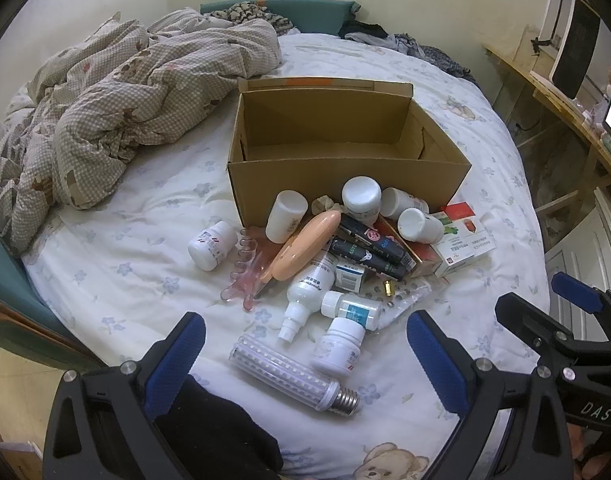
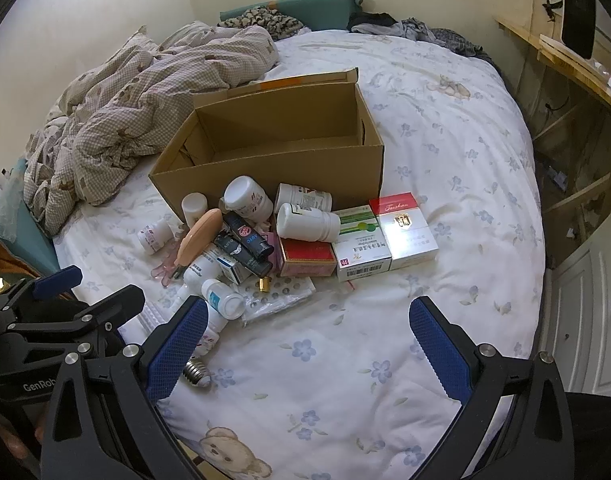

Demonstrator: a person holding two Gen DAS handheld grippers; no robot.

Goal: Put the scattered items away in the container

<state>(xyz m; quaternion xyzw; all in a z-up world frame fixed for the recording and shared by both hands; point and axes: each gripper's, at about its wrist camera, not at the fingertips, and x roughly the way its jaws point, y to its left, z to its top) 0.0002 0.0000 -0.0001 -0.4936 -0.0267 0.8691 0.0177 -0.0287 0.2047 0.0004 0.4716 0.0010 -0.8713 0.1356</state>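
Nearest, the left gripper [image 1: 305, 364] and right gripper [image 2: 307, 346] hover with fingers spread wide and empty over the flowered bed [image 2: 445, 128]. Beyond them, the white LED corn bulb [image 1: 283, 374], seen whole only in the left view, fronts a heap of white pill bottles [image 1: 361, 196]. Farthest, the open brown cardboard box [image 1: 345, 176] looks empty, so the first pick likely awaits, closing on the bulb.
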